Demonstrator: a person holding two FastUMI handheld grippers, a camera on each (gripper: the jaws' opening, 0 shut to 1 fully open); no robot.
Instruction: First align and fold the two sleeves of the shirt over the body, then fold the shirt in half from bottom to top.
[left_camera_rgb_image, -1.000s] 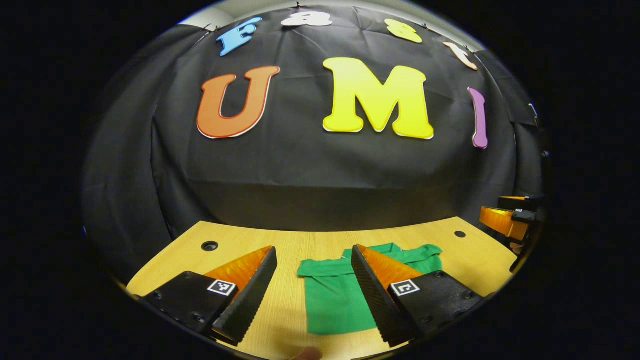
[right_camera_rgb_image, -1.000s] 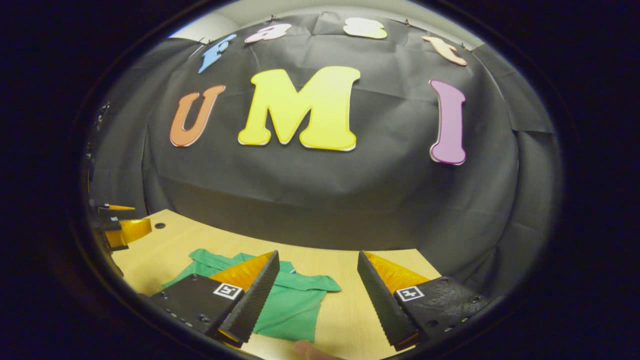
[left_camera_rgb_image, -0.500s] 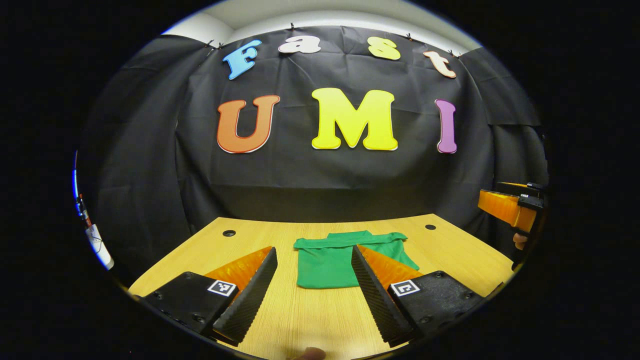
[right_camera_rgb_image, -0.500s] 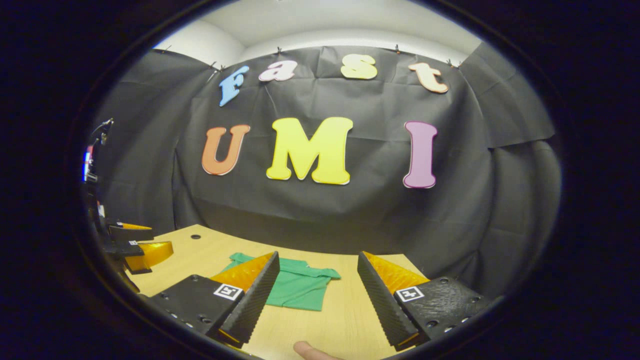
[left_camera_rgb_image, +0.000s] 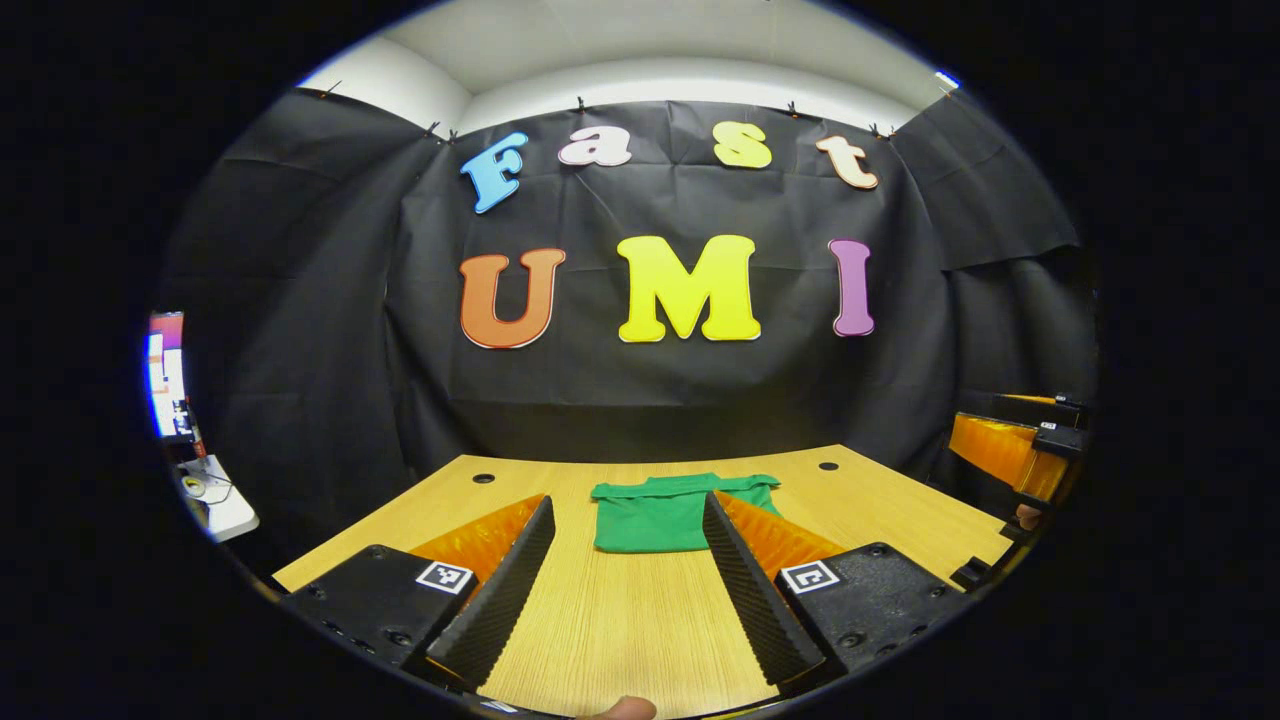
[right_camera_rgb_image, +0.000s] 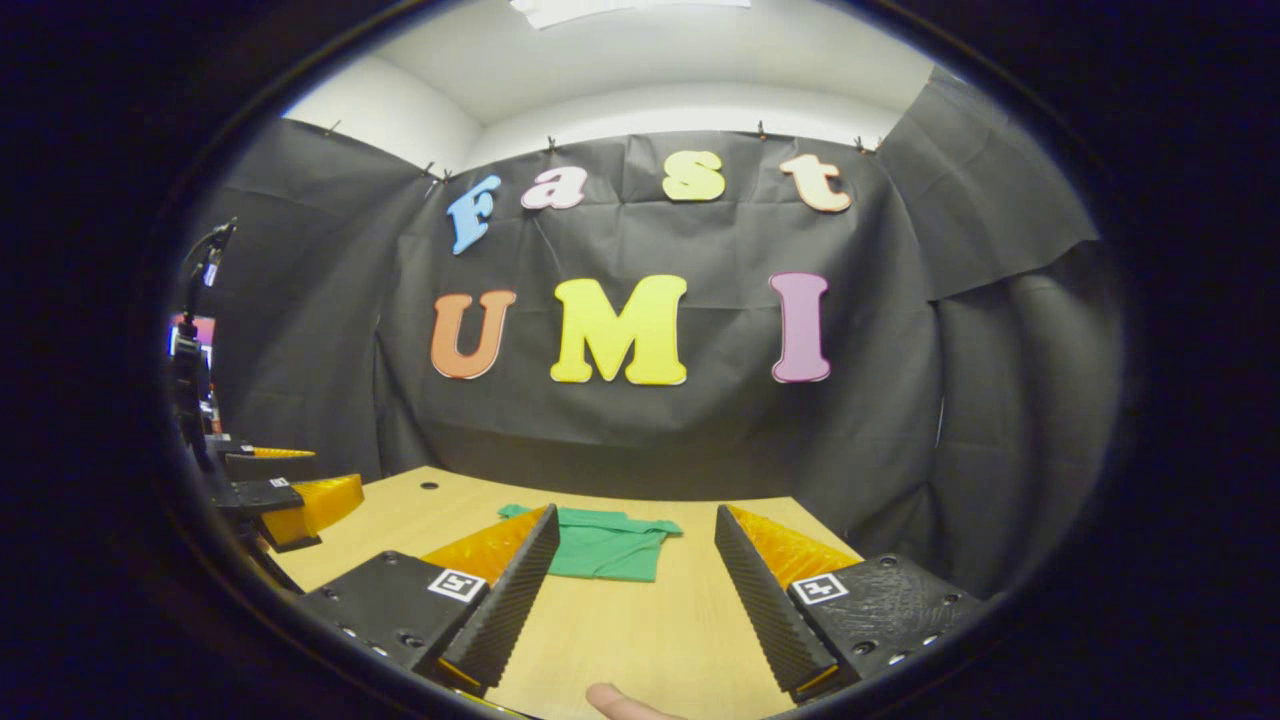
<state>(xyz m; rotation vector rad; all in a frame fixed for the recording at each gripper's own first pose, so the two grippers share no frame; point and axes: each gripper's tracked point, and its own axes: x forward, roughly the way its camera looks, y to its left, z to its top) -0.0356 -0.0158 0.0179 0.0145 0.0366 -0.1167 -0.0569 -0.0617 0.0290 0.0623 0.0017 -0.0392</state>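
Both grippers have drawn back, the left gripper (left_camera_rgb_image: 628, 560) and right gripper (right_camera_rgb_image: 632, 580) gaping empty, leaving the folded green cotton shirt (left_camera_rgb_image: 655, 512) at twelve o'clock on the wooden table (left_camera_rgb_image: 620, 630), seemingly finished.

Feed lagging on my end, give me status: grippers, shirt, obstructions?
Left gripper open, holding nothing. Right gripper open, holding nothing. Green shirt lies folded flat on the wooden table, apart from both. Nothing on the table between grippers and shirt.
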